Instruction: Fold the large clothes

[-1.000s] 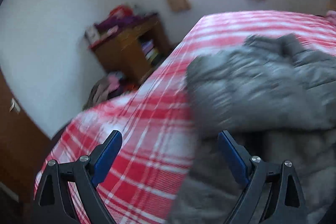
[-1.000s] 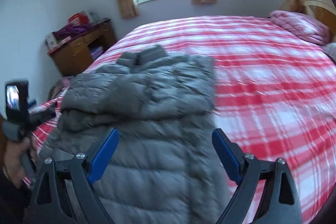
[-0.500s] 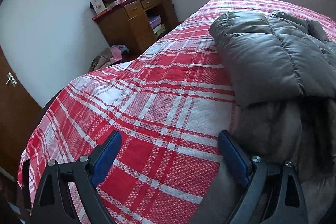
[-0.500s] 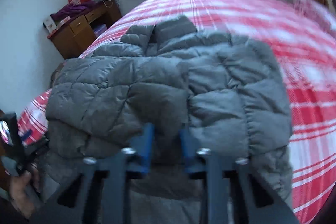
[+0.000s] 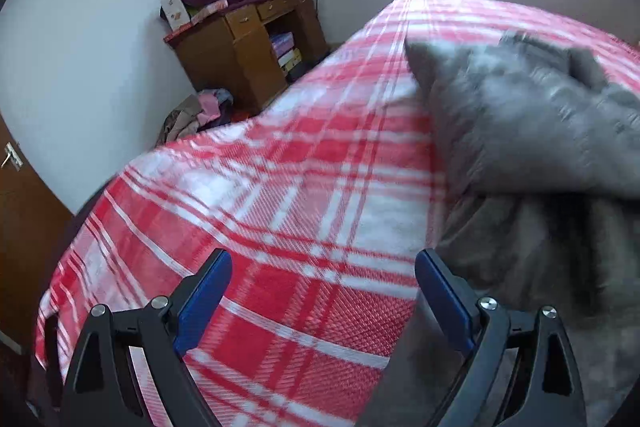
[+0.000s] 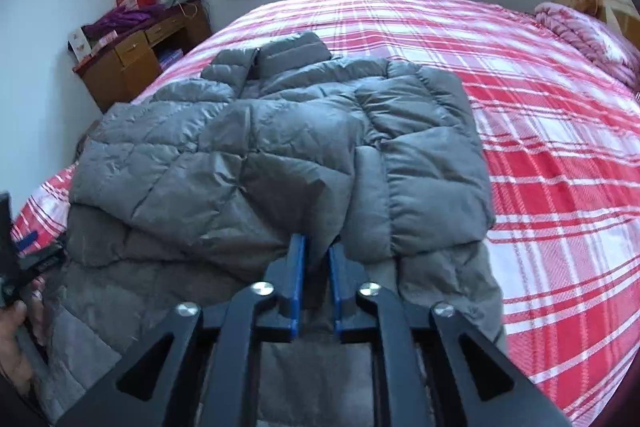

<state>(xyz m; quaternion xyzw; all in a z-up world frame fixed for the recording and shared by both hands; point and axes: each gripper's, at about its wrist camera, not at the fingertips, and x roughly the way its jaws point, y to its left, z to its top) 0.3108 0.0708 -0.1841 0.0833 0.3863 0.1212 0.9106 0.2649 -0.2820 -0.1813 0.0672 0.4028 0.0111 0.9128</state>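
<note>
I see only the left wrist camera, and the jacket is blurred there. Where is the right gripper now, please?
Observer: The right gripper is at the near end of the jacket. A fold of it sits between the jaws, which are opening.
Operator: Are both sleeves folded in?
Observer: Yes, both lie folded over the front.
Operator: Is anything else on the bed?
Observer: A pink quilt lies at its far right corner.

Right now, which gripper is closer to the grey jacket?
Right. The right gripper has the jacket between its fingers; the left gripper hangs over the blanket beside it.
</note>
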